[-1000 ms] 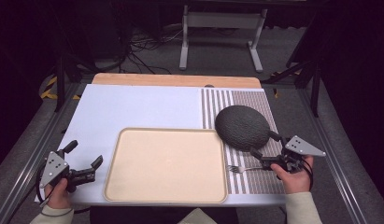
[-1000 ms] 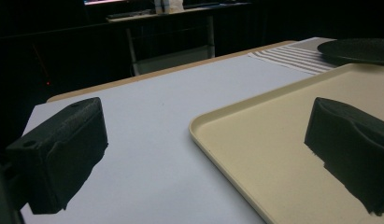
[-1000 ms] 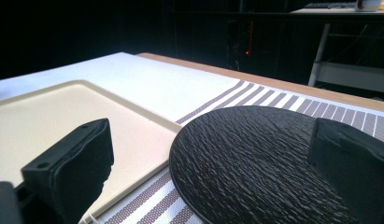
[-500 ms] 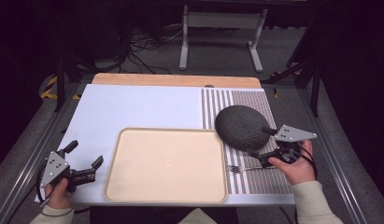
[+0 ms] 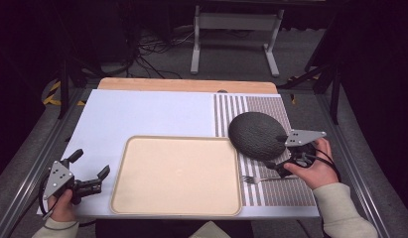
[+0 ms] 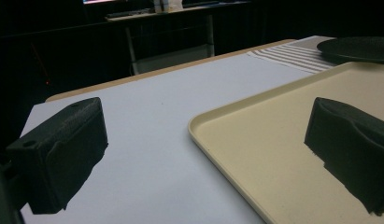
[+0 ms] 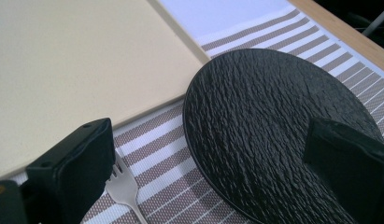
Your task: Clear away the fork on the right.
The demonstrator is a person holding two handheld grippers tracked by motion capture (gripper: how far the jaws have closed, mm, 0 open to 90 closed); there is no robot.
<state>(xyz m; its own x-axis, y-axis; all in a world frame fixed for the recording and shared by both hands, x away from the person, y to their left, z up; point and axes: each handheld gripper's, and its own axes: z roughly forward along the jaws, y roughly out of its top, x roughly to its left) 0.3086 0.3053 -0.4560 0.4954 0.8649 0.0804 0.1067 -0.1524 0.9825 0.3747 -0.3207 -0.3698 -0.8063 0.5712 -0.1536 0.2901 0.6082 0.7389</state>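
right gripper (image 5: 281,167) jaws apart, poised over fork (image 5: 263,178) beside black textured plate (image 5: 256,135), likely lining up a pick | left gripper (image 5: 87,183) jaws apart, idle beside beige tray (image 5: 176,210)

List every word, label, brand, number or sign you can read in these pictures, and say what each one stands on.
None can be read. The tray, black plate, fork, striped mat and both tools bear no lettering that shows. A bright strip at the top edge of the left gripper view is too small and cut off to read.
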